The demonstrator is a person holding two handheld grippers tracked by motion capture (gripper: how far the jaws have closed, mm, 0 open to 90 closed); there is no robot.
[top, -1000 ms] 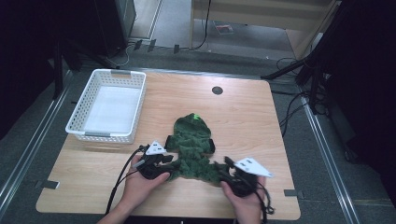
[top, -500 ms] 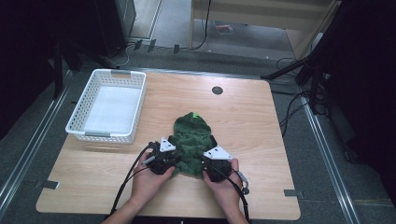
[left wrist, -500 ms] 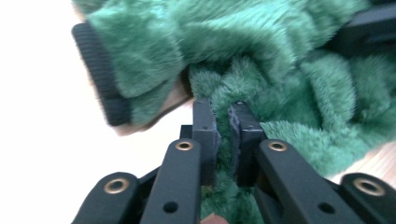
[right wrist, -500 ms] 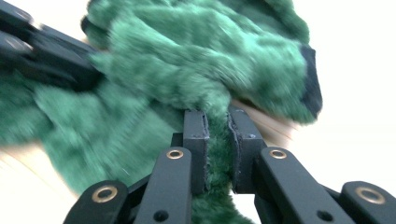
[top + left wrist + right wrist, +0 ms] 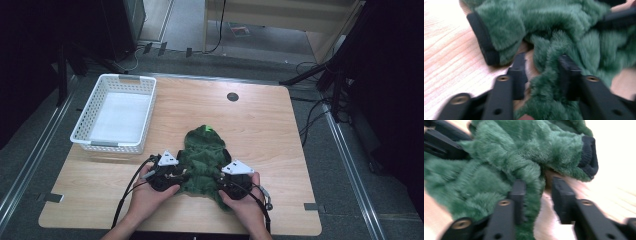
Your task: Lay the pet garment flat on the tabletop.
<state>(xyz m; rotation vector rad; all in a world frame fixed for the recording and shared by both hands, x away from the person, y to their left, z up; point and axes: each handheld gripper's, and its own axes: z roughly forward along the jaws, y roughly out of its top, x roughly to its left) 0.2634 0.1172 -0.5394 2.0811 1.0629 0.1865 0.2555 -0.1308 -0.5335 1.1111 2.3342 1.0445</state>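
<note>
Low in the frame, left gripper (image 5: 172, 176): jaws parted, a fold of green fleece lying between them in the left gripper view; not clamped on it, so I read it as released but straddling the cloth.
Low in the frame, right gripper (image 5: 229, 182): jaws likewise apart, a ridge of fleece running up between them in the right gripper view; released, not yet pinching.
Garment position: the green fleece garment (image 5: 204, 157) lies bunched at lower centre of the high view, on the wooden table (image 5: 280, 140), directly between the two grippers.
Long axis: runs from the bottom edge up toward the frame's centre, its bright green tag (image 5: 206, 130) at the far end.
Cuffs: one black cuff (image 5: 483, 40) at upper left of the left gripper view; another black cuff (image 5: 589, 157) at upper right of the right gripper view.
Nearer hand: neither; both sit at the near hem, equally close.
Basket: white basket (image 5: 116, 112) at left, well apart from the garment.
</note>
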